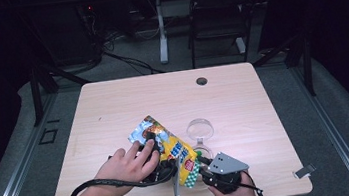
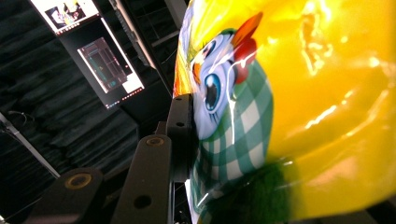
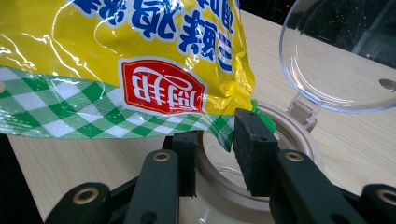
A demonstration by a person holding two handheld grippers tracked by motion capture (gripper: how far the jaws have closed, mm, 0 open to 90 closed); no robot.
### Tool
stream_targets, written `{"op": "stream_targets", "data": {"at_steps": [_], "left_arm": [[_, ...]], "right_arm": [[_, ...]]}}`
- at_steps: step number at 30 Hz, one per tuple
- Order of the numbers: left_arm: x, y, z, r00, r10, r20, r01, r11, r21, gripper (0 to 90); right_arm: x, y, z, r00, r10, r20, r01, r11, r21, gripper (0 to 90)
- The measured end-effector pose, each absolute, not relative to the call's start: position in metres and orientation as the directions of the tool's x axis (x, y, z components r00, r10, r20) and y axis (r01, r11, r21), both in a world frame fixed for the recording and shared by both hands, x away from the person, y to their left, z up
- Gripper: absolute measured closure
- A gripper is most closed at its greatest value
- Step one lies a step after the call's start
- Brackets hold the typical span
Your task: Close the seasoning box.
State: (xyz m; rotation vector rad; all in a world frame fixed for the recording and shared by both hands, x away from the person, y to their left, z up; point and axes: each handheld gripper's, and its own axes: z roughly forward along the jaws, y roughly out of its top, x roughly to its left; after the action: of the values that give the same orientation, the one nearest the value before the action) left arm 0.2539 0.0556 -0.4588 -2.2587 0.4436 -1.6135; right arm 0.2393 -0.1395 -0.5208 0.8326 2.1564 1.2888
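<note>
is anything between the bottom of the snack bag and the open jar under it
Nothing visible blocks it. The snack bag hangs with its checked lower edge right over the jar mouth, and the clear lid is flipped back on its hinge behind the opening.

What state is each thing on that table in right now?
Snack bag: held up, tilted over the jar.
Jar: upright.
Jar's clear lid: flipped open on its hinge.
Left tool: pressed against the bag.
Right tool: holding the bag's corner.
</note>
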Motion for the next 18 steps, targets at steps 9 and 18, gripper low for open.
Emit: {"op": "stream_targets", "data": {"at_steps": [9, 18], "left_arm": [[0.2517, 0.0553, -0.4574, 0.305, -0.439, 0.845, -0.064, -0.895, -0.442, 70.8], [0.2496, 0.0543, -0.4562, 0.284, -0.466, 0.838, -0.071, -0.882, -0.467, 71.1]], "right_arm": [[0.2391, -0.1395, -0.5211, -0.692, 0.715, -0.100, 0.249, 0.367, 0.896, 70.6], [0.2390, -0.1391, -0.5213, -0.691, 0.716, -0.099, 0.248, 0.364, 0.898, 70.6]]}}
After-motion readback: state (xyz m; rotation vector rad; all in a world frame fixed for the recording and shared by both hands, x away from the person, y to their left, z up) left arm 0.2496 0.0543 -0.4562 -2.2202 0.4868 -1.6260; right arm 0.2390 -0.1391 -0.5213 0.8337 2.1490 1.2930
